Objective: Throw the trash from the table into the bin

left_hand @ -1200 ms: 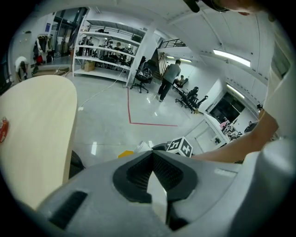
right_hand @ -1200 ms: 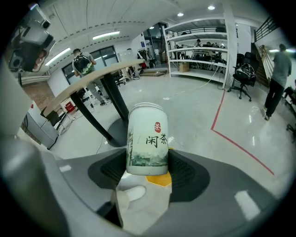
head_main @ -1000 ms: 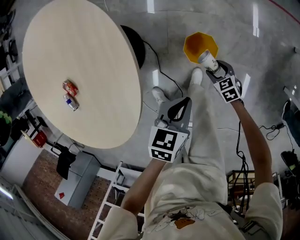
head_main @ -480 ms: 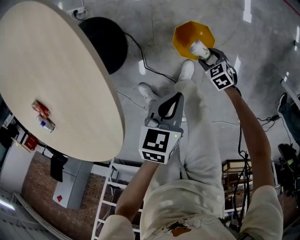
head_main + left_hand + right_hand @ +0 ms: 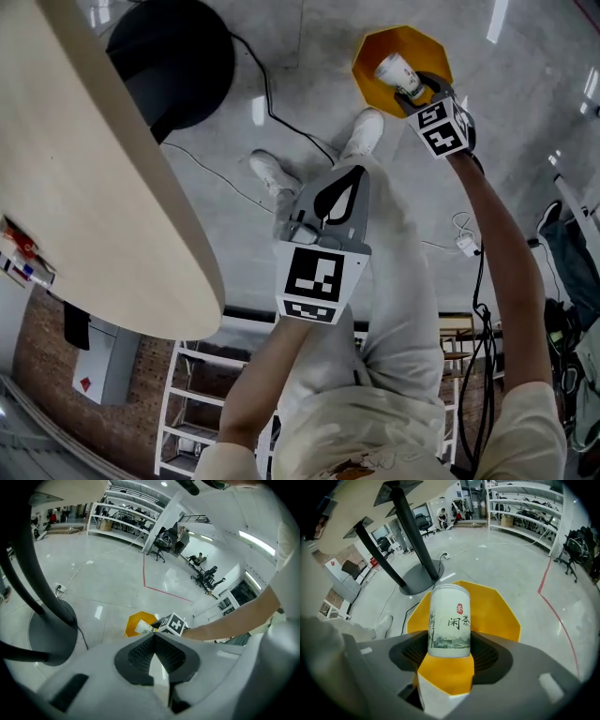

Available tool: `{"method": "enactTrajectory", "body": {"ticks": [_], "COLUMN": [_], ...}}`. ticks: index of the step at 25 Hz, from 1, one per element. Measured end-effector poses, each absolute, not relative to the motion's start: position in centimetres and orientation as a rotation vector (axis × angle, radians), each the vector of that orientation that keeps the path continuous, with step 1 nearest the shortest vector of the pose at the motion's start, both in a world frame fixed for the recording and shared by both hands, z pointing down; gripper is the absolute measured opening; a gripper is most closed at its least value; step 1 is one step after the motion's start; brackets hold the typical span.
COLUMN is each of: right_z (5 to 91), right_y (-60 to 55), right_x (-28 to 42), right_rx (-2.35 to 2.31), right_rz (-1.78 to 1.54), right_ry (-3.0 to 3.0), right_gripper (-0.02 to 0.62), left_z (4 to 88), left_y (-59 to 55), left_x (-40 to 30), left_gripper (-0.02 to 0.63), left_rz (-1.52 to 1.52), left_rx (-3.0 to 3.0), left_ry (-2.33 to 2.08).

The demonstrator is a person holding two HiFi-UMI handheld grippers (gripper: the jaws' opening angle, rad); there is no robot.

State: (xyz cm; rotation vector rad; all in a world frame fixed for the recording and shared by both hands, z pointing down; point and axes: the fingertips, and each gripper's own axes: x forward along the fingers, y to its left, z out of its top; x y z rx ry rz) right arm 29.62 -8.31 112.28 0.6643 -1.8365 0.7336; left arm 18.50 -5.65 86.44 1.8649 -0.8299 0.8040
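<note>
Right gripper (image 5: 415, 92) pinches white tea can (image 5: 397, 72) by lower end, jaws clamped on both sides. Can held over open mouth of yellow bin (image 5: 371, 58) on far floor, right of black table base (image 5: 173, 56). Left gripper (image 5: 349, 180) nearer, over person's trouser leg (image 5: 403, 281), jaws pressed together, nothing between them. Round wooden table (image 5: 94, 187) fills left; two more cans (image 5: 21, 253) lie at its left edge, well apart from bin.

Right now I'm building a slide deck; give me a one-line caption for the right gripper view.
Right gripper clamps a white tea can over the open yellow bin.
</note>
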Motion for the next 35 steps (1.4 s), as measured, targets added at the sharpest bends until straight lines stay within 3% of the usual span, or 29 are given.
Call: {"method": "enactTrajectory", "body": {"ticks": [10,14,24,30,35], "right_z": [116.1,115.2,104.2,99.4,91.1], "right_y": [-8.7,-8.5,-9.1,-10.2,-10.5], "right_x": [29.7,30.1,29.3,30.4,29.5], "right_rx": [0.557,0.616,0.752,0.905,1.027], "right_rz": [0.683,0.744,0.716,0.875,0.882], "right_ry": [-1.747,-1.728,-1.804,-1.838,-1.904], "right_gripper": [0.285,0.342,0.321,0.316,0.316], "left_z": [88.3,87.0,78.5,75.4,69.6], "left_y": [-5.1,-4.5,-4.4,-5.4,-4.3], "left_x": [17.5,17.3,16.6,18.0,17.1], "left_gripper": [0.006,0.006,0.006,0.006,0.006], "left_rz": [0.758,0.764,0.763,0.772,0.758], "left_rx": [1.829,1.858,1.963,2.043,2.113], "left_ry": [-0.867,-0.86,-0.842,-0.838,-0.855]}}
